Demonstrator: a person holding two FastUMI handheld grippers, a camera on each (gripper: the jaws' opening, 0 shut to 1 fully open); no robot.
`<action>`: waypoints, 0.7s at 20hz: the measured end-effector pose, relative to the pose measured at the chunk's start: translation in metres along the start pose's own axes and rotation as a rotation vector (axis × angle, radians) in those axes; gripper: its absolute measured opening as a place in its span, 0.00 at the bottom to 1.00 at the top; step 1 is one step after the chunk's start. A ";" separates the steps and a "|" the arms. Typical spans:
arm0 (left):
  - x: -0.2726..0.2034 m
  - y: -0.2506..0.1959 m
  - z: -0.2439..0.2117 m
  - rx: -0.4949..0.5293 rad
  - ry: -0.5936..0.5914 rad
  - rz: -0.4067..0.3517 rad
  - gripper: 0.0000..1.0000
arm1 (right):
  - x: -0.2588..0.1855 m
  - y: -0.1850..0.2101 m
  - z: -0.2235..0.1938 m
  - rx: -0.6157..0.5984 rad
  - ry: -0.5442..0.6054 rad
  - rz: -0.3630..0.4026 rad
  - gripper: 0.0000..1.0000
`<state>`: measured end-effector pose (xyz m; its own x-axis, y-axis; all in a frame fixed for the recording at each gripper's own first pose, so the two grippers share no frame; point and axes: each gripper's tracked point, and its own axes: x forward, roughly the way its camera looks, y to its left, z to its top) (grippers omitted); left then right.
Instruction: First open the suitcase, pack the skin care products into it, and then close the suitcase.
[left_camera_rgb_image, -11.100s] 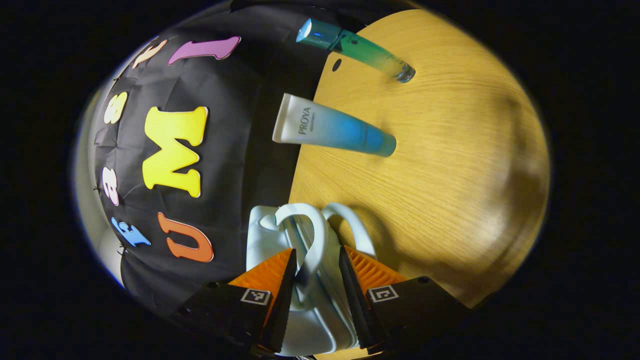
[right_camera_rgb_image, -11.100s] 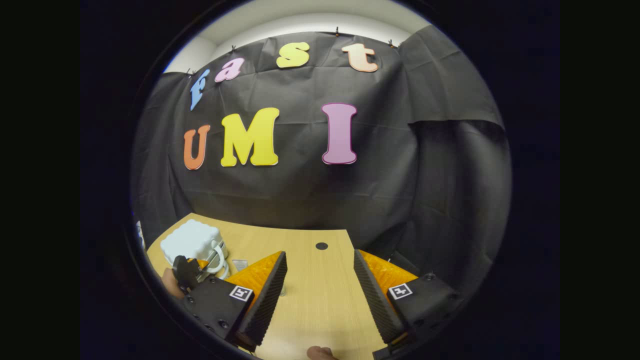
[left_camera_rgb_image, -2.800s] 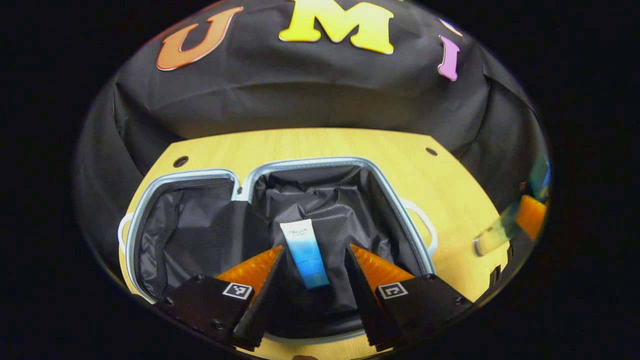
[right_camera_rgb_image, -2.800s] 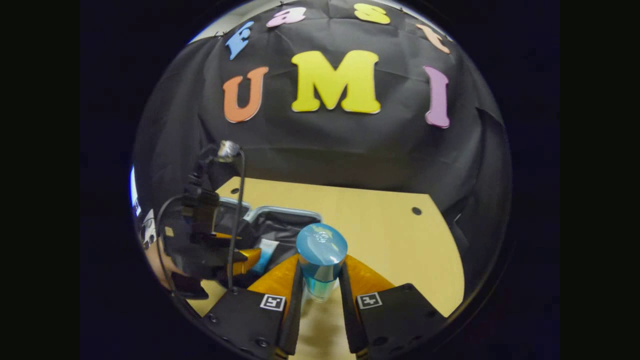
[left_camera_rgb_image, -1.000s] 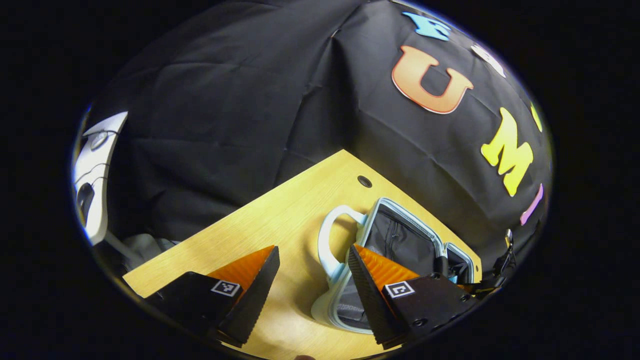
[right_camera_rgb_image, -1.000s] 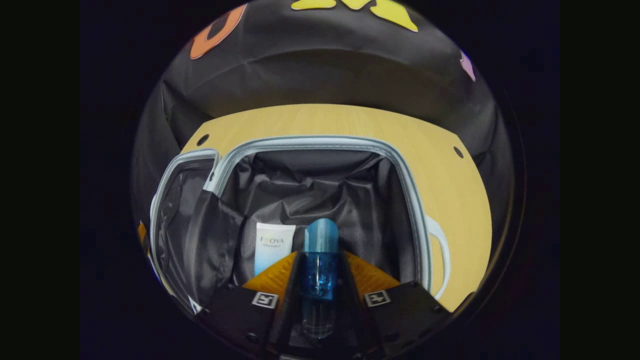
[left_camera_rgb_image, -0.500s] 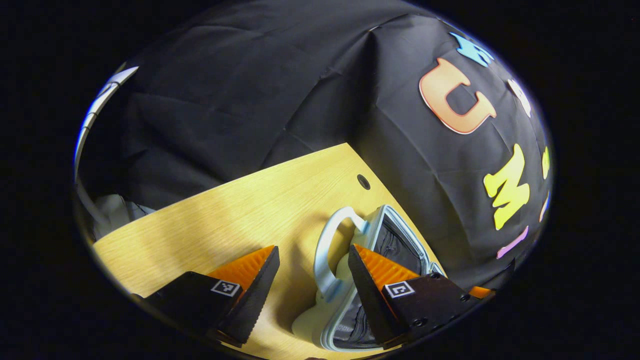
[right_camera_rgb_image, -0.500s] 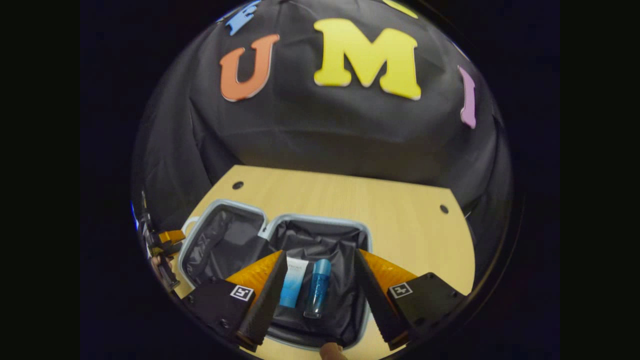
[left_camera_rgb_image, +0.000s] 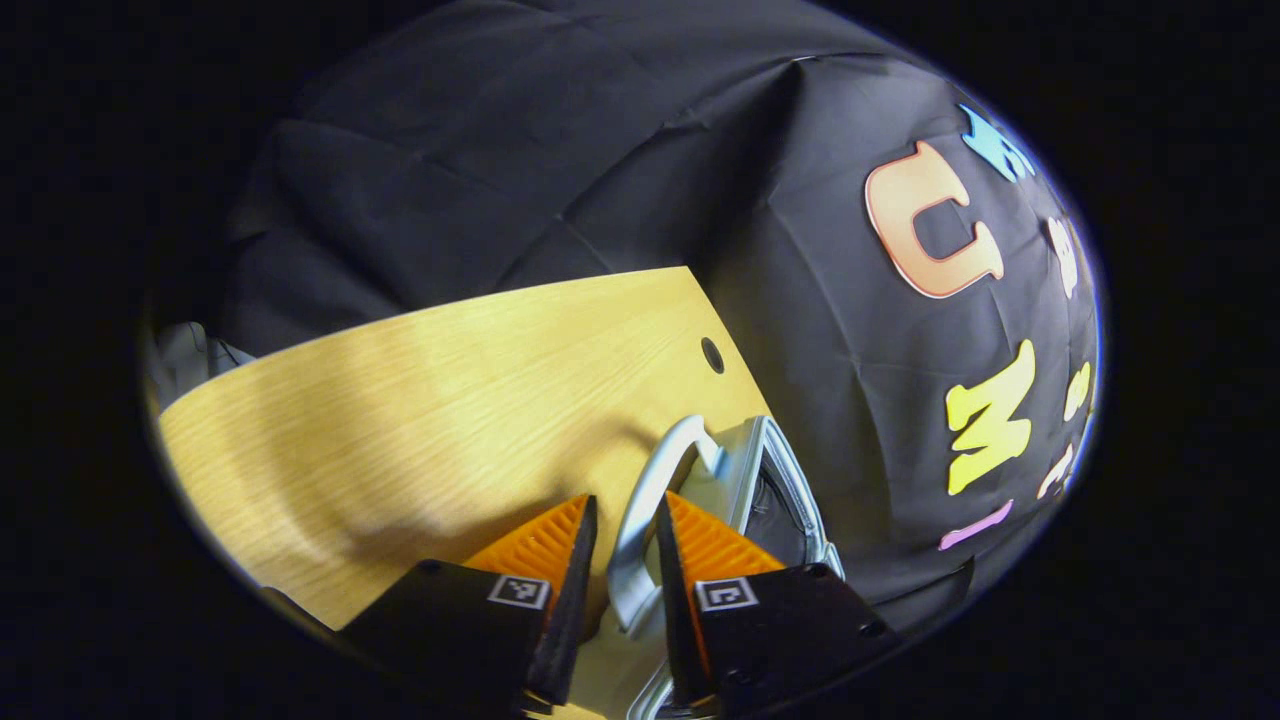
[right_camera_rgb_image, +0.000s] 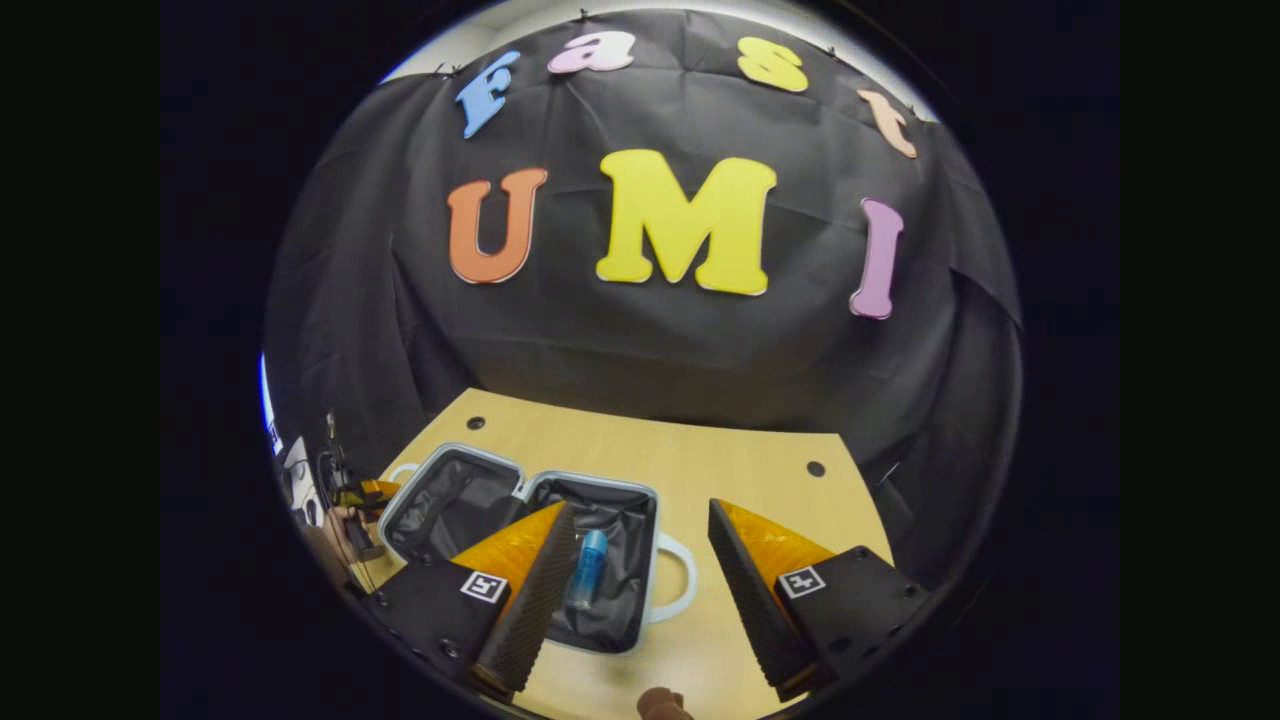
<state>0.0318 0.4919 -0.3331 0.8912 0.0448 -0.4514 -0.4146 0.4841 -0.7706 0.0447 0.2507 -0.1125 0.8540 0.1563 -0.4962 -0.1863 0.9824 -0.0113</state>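
Left gripper (left_camera_rgb_image: 622, 560): clamped on the pale grey-blue loop handle (left_camera_rgb_image: 640, 520) of the suitcase's left half; both orange ribbed fingers (left_camera_rgb_image: 540, 545) press the strap from either side. Also visible far left in the right gripper view (right_camera_rgb_image: 350, 500), small and dim.
Suitcase (right_camera_rgb_image: 430, 475): small pale blue hard-shell case with black fabric lining, lying open flat near the front left corner of the light wooden table (left_camera_rgb_image: 420, 400), both halves side by side.
Left half: hinged lid side, empty as far as visible; handle faces the table's left edge.
Handling: shell looks stiff and light, likely swings freely on its hinge; handle is a thin rigid loop, smooth, could slip through the pads if pulled sideways. Best hold judged to be the handle's middle, as gripped now.
Long axis of case: runs left to right across the table when open; hinge line runs front to back between the halves.
Bottle (right_camera_rgb_image: 588, 568): translucent blue cylindrical bottle with a blue cap, lying in the right half, long axis front to back, cap toward the table's far edge. Probably hard, smooth, prone to roll.
Tube: cannot tell; hidden behind the near finger.
Right handle (right_camera_rgb_image: 682, 580): white loop facing the table's right edge, untouched.
Right gripper (right_camera_rgb_image: 640, 590): released, fingers spread wide, hovering above the table's front edge, holding nothing.
Step judged: packing apparently finished; lid about to be folded over.
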 end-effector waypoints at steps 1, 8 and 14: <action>0.002 0.005 -0.002 -0.002 0.006 0.012 0.10 | -0.006 -0.010 0.005 -0.005 -0.013 -0.018 0.80; -0.002 -0.011 0.004 0.067 0.001 -0.019 0.08 | -0.033 -0.050 0.010 0.032 -0.074 -0.099 0.80; -0.030 -0.065 0.031 0.214 -0.085 -0.041 0.05 | -0.045 -0.057 0.017 0.028 -0.121 -0.076 0.78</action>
<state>0.0378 0.4863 -0.2557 0.9225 0.0906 -0.3751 -0.3375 0.6612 -0.6701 0.0257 0.1898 -0.0747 0.9177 0.0908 -0.3868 -0.1066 0.9941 -0.0195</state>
